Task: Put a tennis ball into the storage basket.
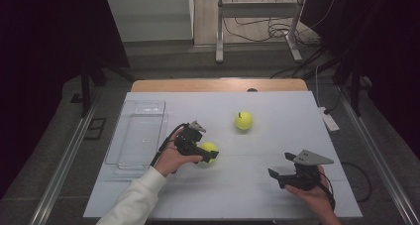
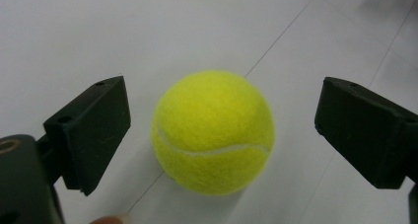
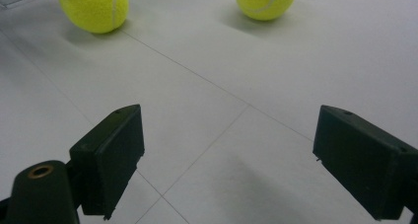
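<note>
Left gripper view: my left gripper [image 2: 222,135] has its jaws spread wide, one on each side of a tennis ball [image 2: 213,131], with clear white table showing between each pad and the felt. Neither pad touches the ball. It sits on the table [image 2: 74,31], its white seam curving across the lower front, and a thin line in the table surface runs under it.

From the high view, my left gripper [image 1: 210,154] lies low over that same ball [image 1: 208,150], a little left of the table's middle, my left hand [image 1: 173,158] wrapped round its body and a white sleeve [image 1: 133,197] trailing back to the near edge. A second tennis ball [image 1: 243,120] rests farther off and to the right, well apart from the first. A clear plastic tray [image 1: 124,136] lies along the left side of the table.

My right gripper [image 1: 282,168] sits near the front right part of the table, in my right hand [image 1: 317,195]. In the right gripper view its jaws are also wide apart with only bare table between them, and both balls show far ahead, near the top edge.
</note>
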